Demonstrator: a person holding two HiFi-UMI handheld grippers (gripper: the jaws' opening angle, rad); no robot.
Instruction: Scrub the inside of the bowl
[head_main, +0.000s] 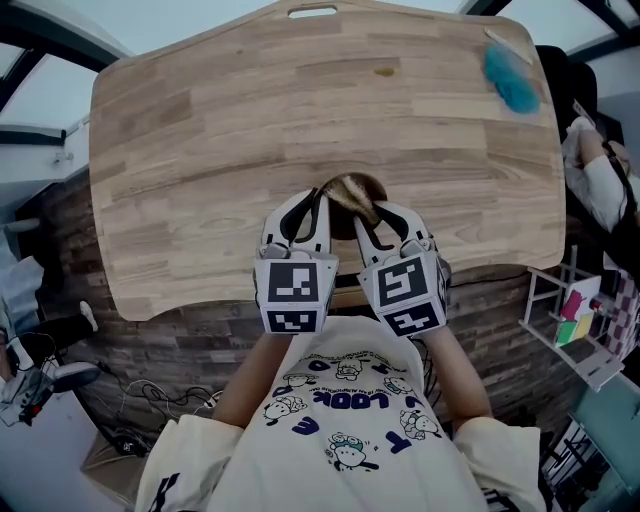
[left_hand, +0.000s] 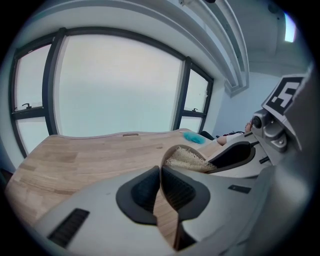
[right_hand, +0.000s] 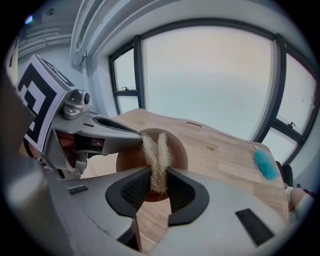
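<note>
The bowl (head_main: 352, 190) is tilted close to the worktop's (head_main: 200, 150) near edge, its rim pinched between the left gripper's (left_hand: 160, 172) narrow fingers. The right gripper's (right_hand: 159, 175) fingers squeeze a folded scrubber (right_hand: 156, 150) inside it. Wide wood stretches beyond, with a blue fluffy item (head_main: 512, 78) at the far right corner. The shirt (head_main: 350, 440) reads "LOOK".

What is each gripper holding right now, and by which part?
Left gripper pinches the brown wooden bowl by its thin rim. Right gripper clamps the pale fibrous loofah scrubber by one end.
</note>
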